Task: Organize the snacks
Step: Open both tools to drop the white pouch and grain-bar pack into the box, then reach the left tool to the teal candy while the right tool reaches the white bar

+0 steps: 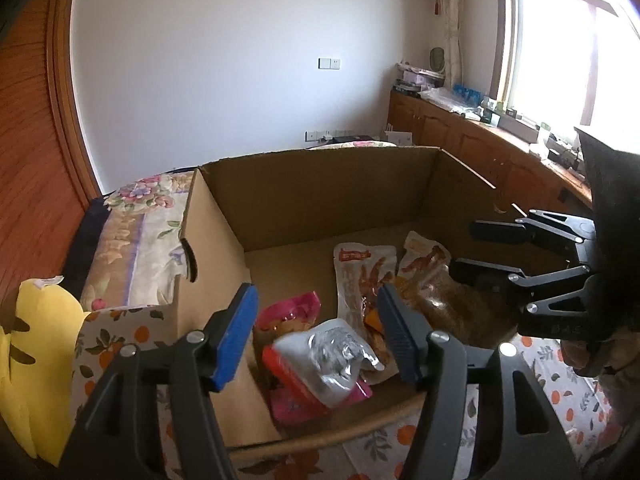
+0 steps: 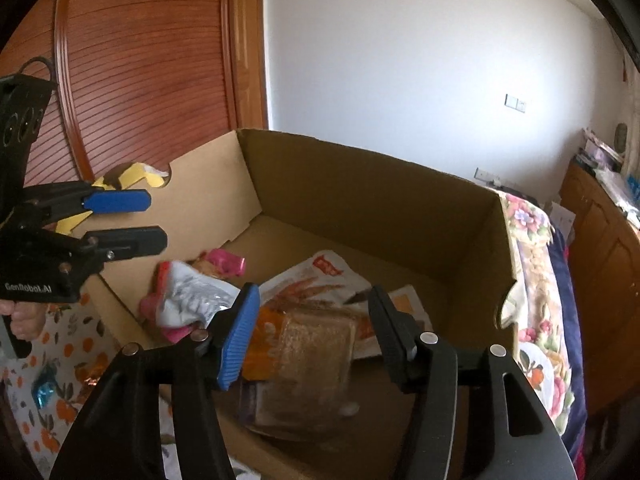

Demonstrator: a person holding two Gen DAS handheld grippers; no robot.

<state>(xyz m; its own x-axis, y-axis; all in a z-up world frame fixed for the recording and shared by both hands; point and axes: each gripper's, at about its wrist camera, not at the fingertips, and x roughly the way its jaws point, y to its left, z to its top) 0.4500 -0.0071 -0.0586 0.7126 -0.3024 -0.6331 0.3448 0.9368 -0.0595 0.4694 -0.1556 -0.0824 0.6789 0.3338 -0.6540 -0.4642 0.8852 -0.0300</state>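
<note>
You're hovering both grippers, left gripper (image 1: 316, 330) and right gripper (image 2: 314, 336), jaws spread and holding nothing, over the cardboard box (image 2: 360, 184); the silver packet (image 1: 340, 356) is sitting loose and risking slipping when pinched.

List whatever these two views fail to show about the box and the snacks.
- Silver packet: blurred in both views, label unreadable.
- Brown snack bag: blurred; right gripper fingers flank it, contact unclear.
- Cardboard box near wall: cut off by left gripper in the left wrist view.
- Wrapped candies on the tablecloth: too small to identify.
</note>
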